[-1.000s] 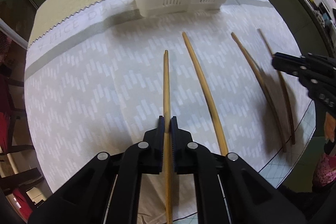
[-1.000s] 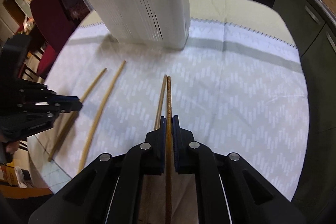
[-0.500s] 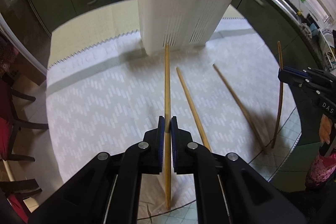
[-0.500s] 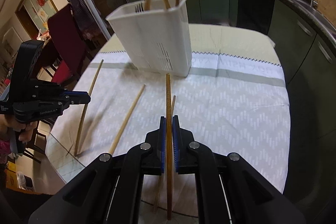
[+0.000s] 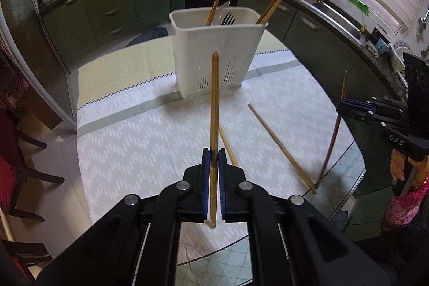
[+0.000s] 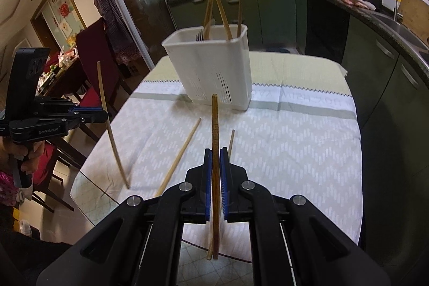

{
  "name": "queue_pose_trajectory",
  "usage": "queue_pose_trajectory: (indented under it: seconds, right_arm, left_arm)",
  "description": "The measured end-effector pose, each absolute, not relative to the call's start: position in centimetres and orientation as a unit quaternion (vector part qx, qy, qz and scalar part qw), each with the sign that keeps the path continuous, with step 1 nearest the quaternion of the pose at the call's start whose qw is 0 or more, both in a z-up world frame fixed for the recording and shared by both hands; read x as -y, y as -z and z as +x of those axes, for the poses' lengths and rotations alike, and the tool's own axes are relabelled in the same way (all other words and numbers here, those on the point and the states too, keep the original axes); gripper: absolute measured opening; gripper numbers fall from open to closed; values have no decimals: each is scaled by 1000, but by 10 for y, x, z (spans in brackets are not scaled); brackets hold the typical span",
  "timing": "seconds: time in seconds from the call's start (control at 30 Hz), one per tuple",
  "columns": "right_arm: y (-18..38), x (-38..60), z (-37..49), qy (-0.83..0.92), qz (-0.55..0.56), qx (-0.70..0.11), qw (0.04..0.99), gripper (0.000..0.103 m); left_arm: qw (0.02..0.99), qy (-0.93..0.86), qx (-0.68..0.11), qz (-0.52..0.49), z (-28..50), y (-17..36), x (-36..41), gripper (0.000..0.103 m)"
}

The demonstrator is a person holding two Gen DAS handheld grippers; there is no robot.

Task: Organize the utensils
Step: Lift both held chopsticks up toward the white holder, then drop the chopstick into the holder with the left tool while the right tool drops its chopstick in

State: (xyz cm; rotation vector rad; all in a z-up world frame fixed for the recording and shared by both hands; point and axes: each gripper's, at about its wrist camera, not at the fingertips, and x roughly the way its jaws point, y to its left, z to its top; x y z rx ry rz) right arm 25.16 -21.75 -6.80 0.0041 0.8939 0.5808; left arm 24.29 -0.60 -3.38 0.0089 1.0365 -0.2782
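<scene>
Each hand-held gripper, left point(image 5: 214, 160) and right point(image 6: 216, 162), clamps 1 chopstick point(image 5: 214, 103); lower ends seemingly hidden.

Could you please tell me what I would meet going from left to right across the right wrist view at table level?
left hand-held gripper → chopstick it holds → loose chopstick lying on the cloth → chopstick in the right hand-held gripper → bare tablecloth
</scene>
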Motion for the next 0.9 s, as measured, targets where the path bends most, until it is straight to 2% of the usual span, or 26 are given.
queue_pose_trajectory:
  seconds: [0.47,0.9]
  right_arm:
    - [-1,217,249,-298,7,-353,887,7]
    - [-90,194,267,-324,-6,-294,899,7]
  left_arm:
    - [880,138,-454,7,248,-10,13,6]
    - [926,130,-355,-7,291,-122,10,6]
